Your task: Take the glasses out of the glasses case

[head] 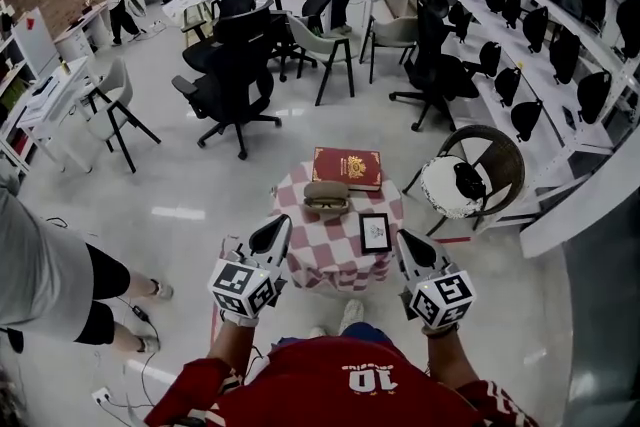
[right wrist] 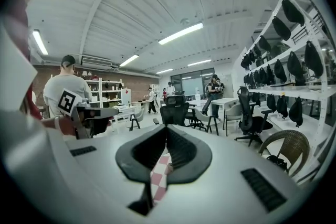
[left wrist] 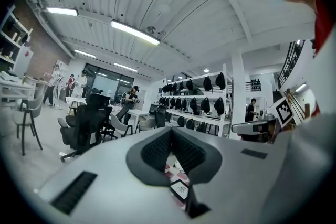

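The checked tabletop cloth (head: 330, 260) looks woven and matt. The brown glasses case (head: 326, 197) is matt, the red book (head: 347, 167) smooth-covered, and the floor (head: 190, 195) glossy.

Glasses case (head: 326, 198) lying on table (head: 318, 263), centre-back; book (head: 347, 167) sitting just behind it; frame (head: 375, 232) lying nearer, rightward; wicker chair (head: 505, 160) standing right of table.

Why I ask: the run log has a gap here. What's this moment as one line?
left gripper: shut, empty | right gripper: shut, empty | glasses case: on table, untouched | stage: before reach
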A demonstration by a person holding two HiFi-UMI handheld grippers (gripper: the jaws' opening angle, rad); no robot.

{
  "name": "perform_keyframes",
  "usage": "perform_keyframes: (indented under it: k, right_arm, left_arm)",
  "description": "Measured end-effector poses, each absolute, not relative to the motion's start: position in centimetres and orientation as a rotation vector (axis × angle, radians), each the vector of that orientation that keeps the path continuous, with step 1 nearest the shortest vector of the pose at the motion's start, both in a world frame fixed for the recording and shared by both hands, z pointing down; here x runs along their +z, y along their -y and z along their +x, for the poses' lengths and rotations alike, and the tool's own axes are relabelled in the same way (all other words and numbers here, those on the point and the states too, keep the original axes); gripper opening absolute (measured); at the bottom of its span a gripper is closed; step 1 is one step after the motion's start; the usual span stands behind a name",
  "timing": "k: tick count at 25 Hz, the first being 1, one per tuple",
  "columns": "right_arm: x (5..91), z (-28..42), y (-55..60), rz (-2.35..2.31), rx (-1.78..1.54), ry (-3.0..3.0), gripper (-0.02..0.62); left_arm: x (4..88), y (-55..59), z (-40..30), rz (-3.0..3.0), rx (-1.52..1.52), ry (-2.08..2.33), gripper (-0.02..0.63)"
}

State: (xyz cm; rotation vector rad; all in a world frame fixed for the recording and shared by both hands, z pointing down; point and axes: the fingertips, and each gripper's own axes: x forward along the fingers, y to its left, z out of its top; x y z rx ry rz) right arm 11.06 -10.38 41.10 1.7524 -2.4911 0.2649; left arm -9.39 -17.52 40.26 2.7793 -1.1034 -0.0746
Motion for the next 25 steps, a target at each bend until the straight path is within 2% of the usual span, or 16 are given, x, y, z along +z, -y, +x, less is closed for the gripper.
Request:
perform_keyframes:
  k: [25]
  right_arm:
    - [40.1,12.0,23.5,1.639,0.209,2.634,0.020]
  left_arm:
    - [40.0,27.7,-7.0,2.760,-0.061,1.176,0.008]
